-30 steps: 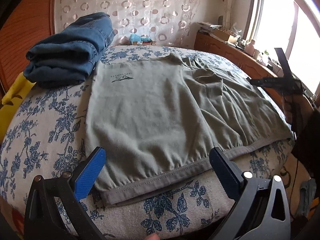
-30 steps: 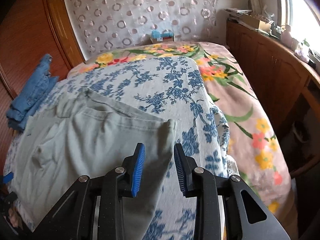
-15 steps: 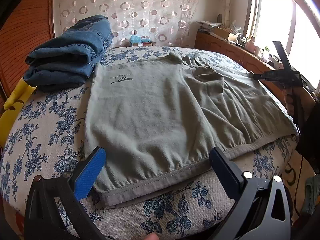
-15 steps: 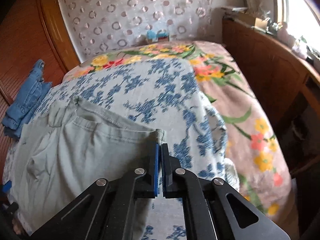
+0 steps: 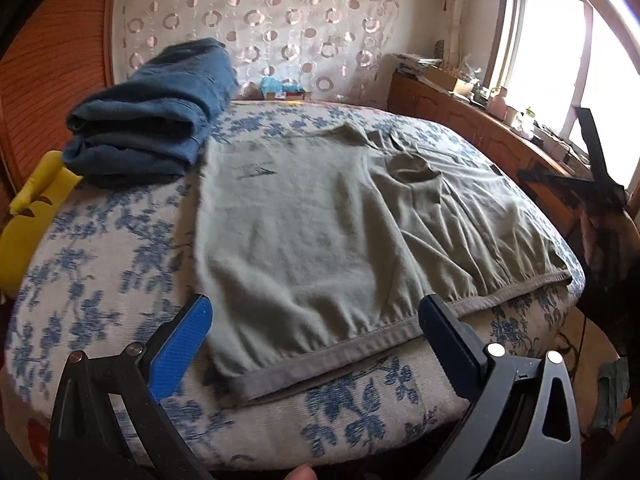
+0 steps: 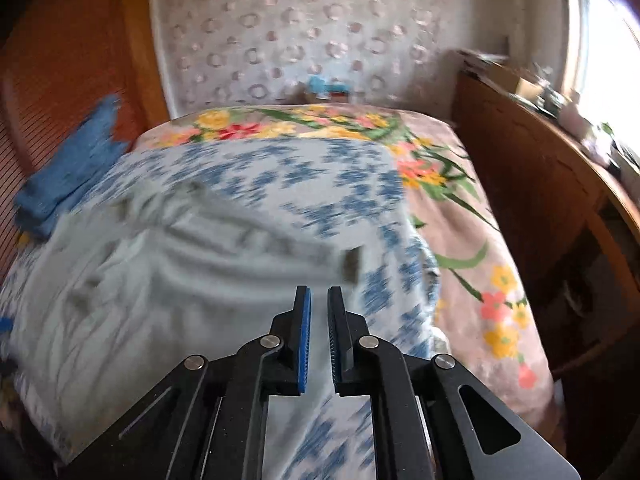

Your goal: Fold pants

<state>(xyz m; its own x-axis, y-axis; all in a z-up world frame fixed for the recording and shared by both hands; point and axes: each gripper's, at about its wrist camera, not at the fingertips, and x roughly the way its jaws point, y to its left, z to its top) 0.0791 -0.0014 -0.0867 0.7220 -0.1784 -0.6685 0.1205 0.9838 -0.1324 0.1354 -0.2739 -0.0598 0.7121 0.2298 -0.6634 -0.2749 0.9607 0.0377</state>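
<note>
Grey-green pants (image 5: 340,232) lie spread flat on a blue-flowered bed cover (image 5: 100,280), waistband toward me. My left gripper (image 5: 316,320) is wide open just in front of the waistband (image 5: 352,344), not touching it. In the blurred right wrist view the pants (image 6: 160,280) lie at left with one corner (image 6: 352,264) just beyond the fingers. My right gripper (image 6: 318,300) has a narrow gap between its pads and holds nothing. It also shows in the left wrist view (image 5: 588,176) at the far right edge of the bed.
A folded stack of blue jeans (image 5: 160,108) lies at the back left, with a yellow item (image 5: 36,200) beside it. A wooden cabinet (image 6: 532,184) with clutter runs along the right of the bed under the window. A flowered sheet (image 6: 460,240) covers the bed's right side.
My right gripper was shut on the pants corner half a second ago; now it has opened a little, let go and drawn back. My left gripper has stayed open and moved slightly closer.
</note>
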